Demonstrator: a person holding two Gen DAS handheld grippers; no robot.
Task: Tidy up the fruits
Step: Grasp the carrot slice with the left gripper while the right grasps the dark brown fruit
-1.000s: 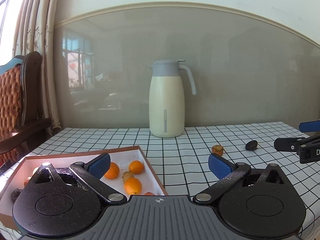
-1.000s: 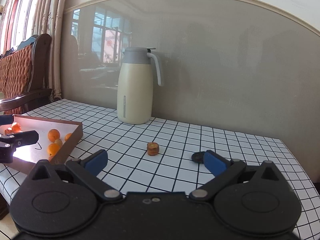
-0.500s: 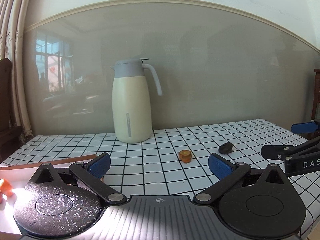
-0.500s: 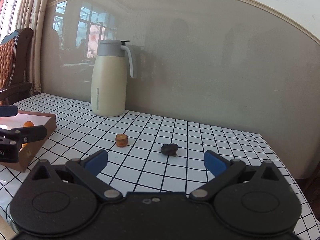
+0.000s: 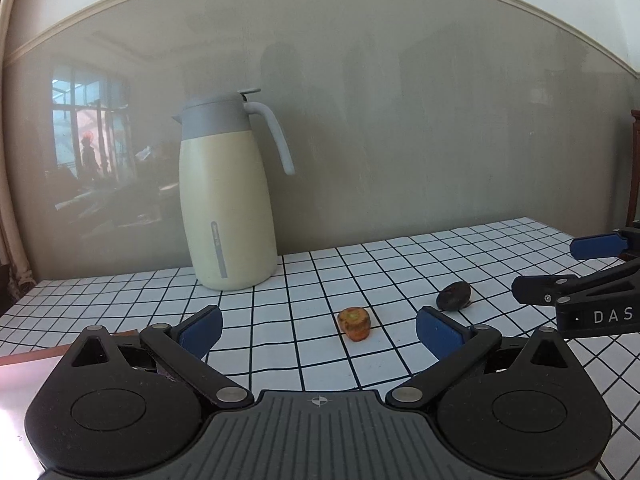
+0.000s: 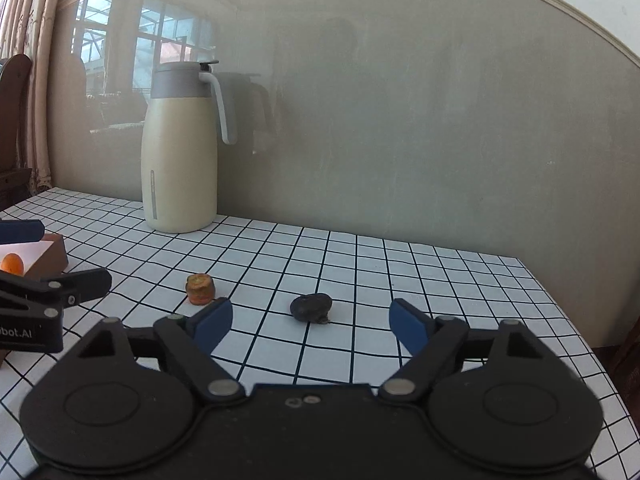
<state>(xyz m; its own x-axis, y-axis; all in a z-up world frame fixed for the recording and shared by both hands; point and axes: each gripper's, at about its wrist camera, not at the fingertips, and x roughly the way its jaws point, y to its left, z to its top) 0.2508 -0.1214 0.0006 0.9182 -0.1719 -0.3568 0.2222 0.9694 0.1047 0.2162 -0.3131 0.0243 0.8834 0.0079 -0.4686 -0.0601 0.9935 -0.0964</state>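
The dark fruit point(image 6: 311, 308) lies on the bench point(image 6: 440, 280) straight ahead of the right gripper point(image 6: 310, 322), whose empty jaws have just been closing yet stand apart; the left gripper point(image 5: 318, 326), jaws wide and empty, faces the orange piece point(image 5: 354, 323)

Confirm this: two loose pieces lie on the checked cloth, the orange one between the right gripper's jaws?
Not quite. In the right wrist view the dark piece lies ahead between the open right gripper jaws, untouched; the orange piece lies further left.
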